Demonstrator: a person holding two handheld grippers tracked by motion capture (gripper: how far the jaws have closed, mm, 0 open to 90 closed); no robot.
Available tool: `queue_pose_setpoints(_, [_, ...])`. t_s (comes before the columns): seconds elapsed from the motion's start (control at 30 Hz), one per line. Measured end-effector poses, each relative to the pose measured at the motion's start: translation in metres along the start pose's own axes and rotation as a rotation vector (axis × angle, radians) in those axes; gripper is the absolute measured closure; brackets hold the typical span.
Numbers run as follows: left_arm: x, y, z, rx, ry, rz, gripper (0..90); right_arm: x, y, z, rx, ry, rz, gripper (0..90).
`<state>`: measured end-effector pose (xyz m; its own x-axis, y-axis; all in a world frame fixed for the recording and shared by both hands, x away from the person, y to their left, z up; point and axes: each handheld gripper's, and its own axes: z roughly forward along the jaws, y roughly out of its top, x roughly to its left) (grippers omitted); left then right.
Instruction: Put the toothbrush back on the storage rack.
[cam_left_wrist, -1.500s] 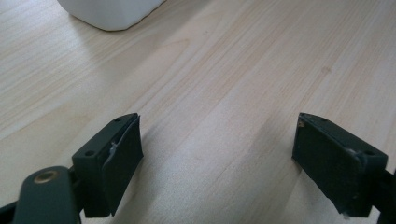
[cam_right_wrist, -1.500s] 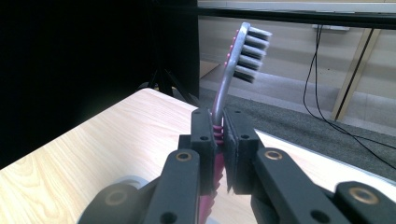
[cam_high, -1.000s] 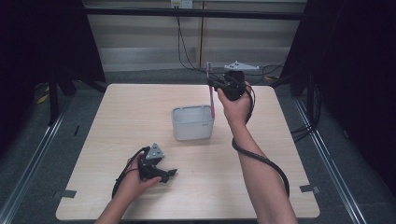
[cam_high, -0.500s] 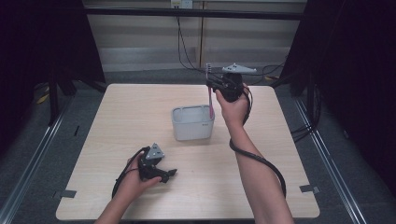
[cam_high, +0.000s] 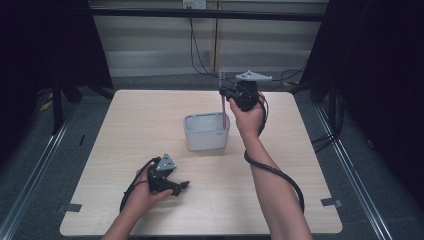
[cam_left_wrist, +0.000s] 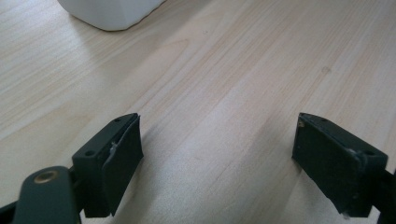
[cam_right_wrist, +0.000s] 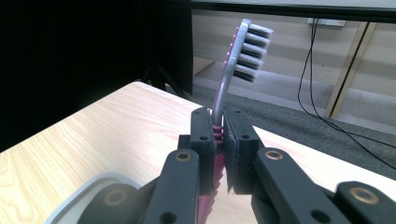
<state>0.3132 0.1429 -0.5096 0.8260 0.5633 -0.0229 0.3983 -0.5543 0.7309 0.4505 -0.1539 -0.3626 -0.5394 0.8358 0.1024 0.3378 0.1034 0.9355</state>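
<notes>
- Pale wood-grain table (cam_high: 150, 125): a small white-grey rectangular plastic bin (cam_high: 206, 131) stands near its centre, open at the top.
- Right gripper (cam_high: 226, 93) is raised above the far right corner of the bin, held in the person's right hand (cam_high: 248, 117), grey three-cornered plate on top.
- Its jaws are clamped narrow on a pink-and-grey plastic toothbrush (cam_high: 222, 103). In the right gripper view the pads press on the ribbed pink neck of the toothbrush (cam_right_wrist: 233, 70); the grey bristled head stands above the jaws, bristles facing right in that view.
- High view: the toothbrush hangs roughly upright, handle pointing down, lower end inside the bin by its right wall. Cannot tell whether the tip touches the bin floor.
- Left gripper (cam_high: 182, 186) rests low on the near left part of the table, well apart from the bin, held in the left hand (cam_high: 145, 192).
- Left gripper view: jaws spread wide, bare table between the pads (cam_left_wrist: 119, 161); a rounded corner of the bin (cam_left_wrist: 109, 11) shows at the top edge.
</notes>
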Motion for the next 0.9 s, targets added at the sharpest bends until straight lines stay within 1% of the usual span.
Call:
queue_pose_setpoints(0.23, [0.000,0.000,0.000,0.001,0.001,0.000,15.4,-0.001,0.003,0.001,-0.010,0.001,0.005,82.8])
queue_pose_setpoints(0.37, [0.000,0.000,0.000,0.001,0.001,0.001,15.4,-0.001,0.004,0.001,-0.016,-0.002,0.001,82.8])
queue_pose_setpoints(0.47, [0.000,0.000,0.000,0.000,0.002,0.001,15.4,-0.001,0.004,0.002,-0.011,-0.001,-0.002,82.8])
queue_pose_setpoints(0.53, [0.000,0.000,0.000,0.000,0.002,0.001,15.4,0.000,0.003,0.002,-0.012,-0.003,-0.007,82.8])
queue_pose_setpoints(0.57, [0.000,0.000,0.000,0.000,0.001,0.001,15.4,0.001,0.002,0.004,-0.002,-0.003,-0.013,82.8])
queue_pose_setpoints(0.63, [0.000,0.000,0.000,-0.002,-0.002,0.000,15.4,0.001,0.001,0.004,0.001,-0.004,-0.017,82.8])
queue_pose_setpoints(0.9, [0.000,0.000,0.000,-0.002,-0.002,0.001,15.4,0.003,-0.006,0.002,0.004,-0.003,-0.017,82.8])
